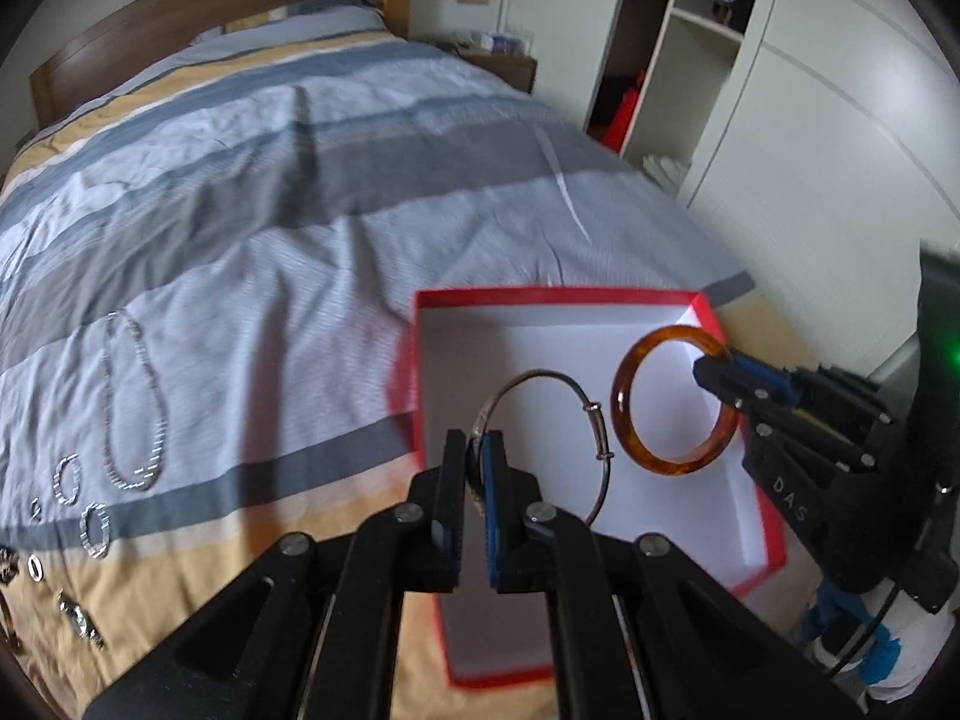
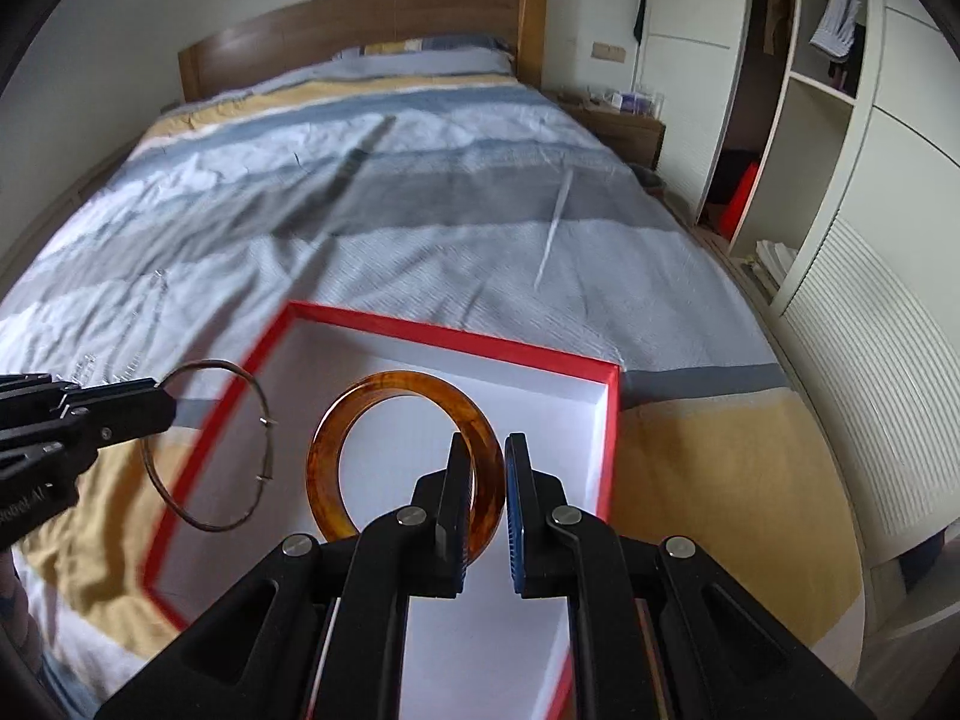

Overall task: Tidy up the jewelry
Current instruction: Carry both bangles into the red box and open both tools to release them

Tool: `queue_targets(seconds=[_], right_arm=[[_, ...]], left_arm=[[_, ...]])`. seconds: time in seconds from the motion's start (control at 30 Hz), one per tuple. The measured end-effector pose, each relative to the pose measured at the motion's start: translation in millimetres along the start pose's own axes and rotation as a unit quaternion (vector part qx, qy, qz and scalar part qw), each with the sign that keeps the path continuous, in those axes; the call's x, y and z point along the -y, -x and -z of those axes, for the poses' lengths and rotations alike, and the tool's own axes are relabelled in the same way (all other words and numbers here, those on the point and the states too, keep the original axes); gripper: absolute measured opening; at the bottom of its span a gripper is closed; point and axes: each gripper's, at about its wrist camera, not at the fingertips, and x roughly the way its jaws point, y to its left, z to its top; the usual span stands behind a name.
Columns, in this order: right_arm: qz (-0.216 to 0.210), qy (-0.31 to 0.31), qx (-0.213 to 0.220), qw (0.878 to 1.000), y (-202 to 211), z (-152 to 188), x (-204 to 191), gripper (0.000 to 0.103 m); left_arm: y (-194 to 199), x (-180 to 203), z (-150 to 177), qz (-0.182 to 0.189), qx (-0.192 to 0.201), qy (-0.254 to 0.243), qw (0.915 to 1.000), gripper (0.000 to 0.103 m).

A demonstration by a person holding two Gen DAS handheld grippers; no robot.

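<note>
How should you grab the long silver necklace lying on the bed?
Probably come straight down and pinch one strand of the long silver necklace. It lies flat on the bed cover in an open loop, so no part stands up, and the sides of the loop lie apart with cloth between them.

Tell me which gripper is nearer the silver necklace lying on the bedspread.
Left. The left gripper, shut on the thin silver bangle, is nearer the necklace. The right gripper, holding the amber bangle, sits beyond it over the red box.
</note>
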Motion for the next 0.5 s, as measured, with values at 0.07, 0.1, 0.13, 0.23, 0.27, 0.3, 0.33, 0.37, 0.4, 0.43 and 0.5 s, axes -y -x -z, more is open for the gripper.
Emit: queue_targets(seconds=[0.07,0.1,0.13,0.23,0.27,0.3,0.33,0.37,0.4,0.43,0.5], right_arm=[[0.002,0.014,-0.013,1.0,-15.6,-2.2,3.2,0.01],[0.003,0.016,-0.015,1.0,-19.5,-2.9,4.7,0.01],[0.003,0.018,-0.019,1.0,-24.8,-3.9,6.7,0.01],[0.003,0.019,-0.027,0.999,-34.7,-5.2,10.7,0.011],[0.003,0.021,-0.03,0.999,-37.5,-4.5,11.4,0.011],[0.004,0.023,-0.032,0.999,-39.0,-4.2,11.4,0.011],[0.007,0.029,-0.037,0.999,-42.2,-3.1,10.7,0.01],[0.009,0.034,-0.041,0.999,-44.1,-2.4,9.6,0.01],[0.011,0.04,-0.046,0.998,-47.3,-1.4,8.4,0.01],[0.013,0.048,-0.05,0.998,-49.3,-0.3,6.7,0.01],[0.02,0.06,-0.057,0.996,-51.0,1.6,3.8,0.01]], left_arm=[[-14.4,3.5,0.4,-0.002,-0.01,-0.002,0.9999,0.005],[-20.8,4.3,0.1,-0.004,-0.014,-0.003,0.9999,0.005],[-28.0,4.8,-0.3,-0.009,-0.018,-0.006,0.9998,0.005],[-45.9,0.2,0.0,-0.023,-0.03,-0.001,0.9993,0.005],[-49.3,-3.0,1.0,-0.024,-0.034,0.005,0.9991,0.005],[-52.6,-5.6,2.1,-0.023,-0.037,0.011,0.999,0.005],[-55.9,-7.9,3.9,-0.024,-0.04,0.013,0.9988,0.005],[-58.2,-8.4,5.4,-0.027,-0.043,0.012,0.9987,0.005],[-59.6,-7.8,6.8,-0.03,-0.043,0.01,0.9986,0.005],[-61.3,-6.4,7.6,-0.033,-0.042,0.007,0.9985,0.005],[-62.6,-4.8,7.8,-0.038,-0.041,0.004,0.9984,0.005]])
